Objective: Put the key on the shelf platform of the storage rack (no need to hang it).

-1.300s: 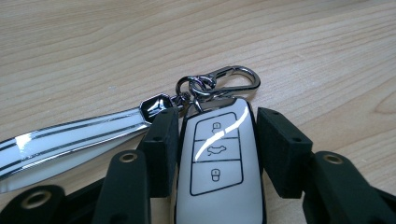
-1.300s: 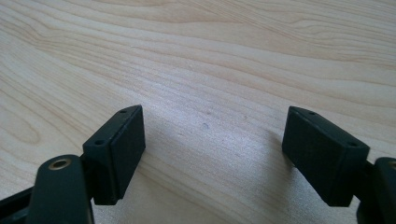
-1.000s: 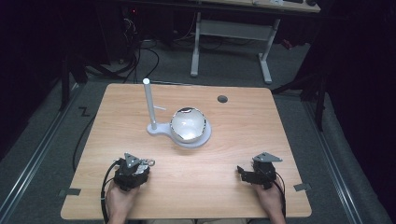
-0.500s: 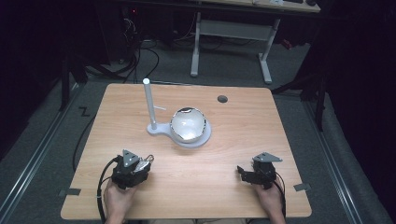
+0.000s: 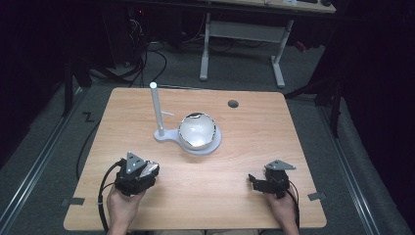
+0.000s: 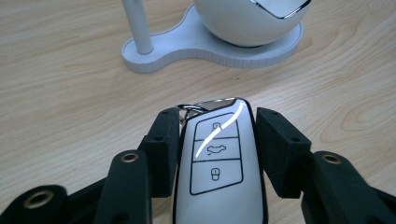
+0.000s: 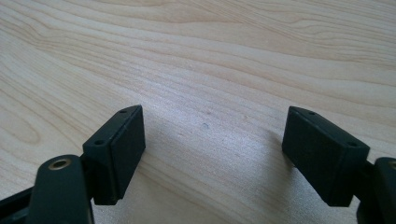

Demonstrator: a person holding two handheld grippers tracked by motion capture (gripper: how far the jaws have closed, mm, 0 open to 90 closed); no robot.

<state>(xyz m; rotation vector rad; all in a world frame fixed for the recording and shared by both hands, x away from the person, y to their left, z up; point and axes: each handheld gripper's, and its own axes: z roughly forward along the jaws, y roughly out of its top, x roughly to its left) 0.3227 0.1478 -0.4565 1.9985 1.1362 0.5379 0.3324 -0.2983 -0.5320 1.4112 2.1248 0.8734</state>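
A white car key fob [image 6: 217,177] with three button icons and a metal ring at its tip sits between the jaws of my left gripper [image 6: 217,135], which is shut on it. In the high view that left gripper [image 5: 147,174] rests at the table's front left, fob [image 5: 150,168] pointing toward the stand. The white stand's flat base [image 5: 169,135] carries an upright post [image 5: 156,107] and a round shiny bowl [image 5: 196,129]. Up close, the post [image 6: 137,23] and bowl [image 6: 247,21] stand just ahead. My right gripper [image 5: 252,180] lies at the front right, open and empty [image 7: 212,140].
The wooden table [image 5: 254,142] has a dark cable hole [image 5: 233,104] near its far edge. Cables trail from both grippers off the front edge. Beyond the table stand a white desk frame [image 5: 244,34] and floor cables [image 5: 142,58].
My left gripper has turned slightly with the key fob in it and sits a touch farther forward. The right gripper has not moved.
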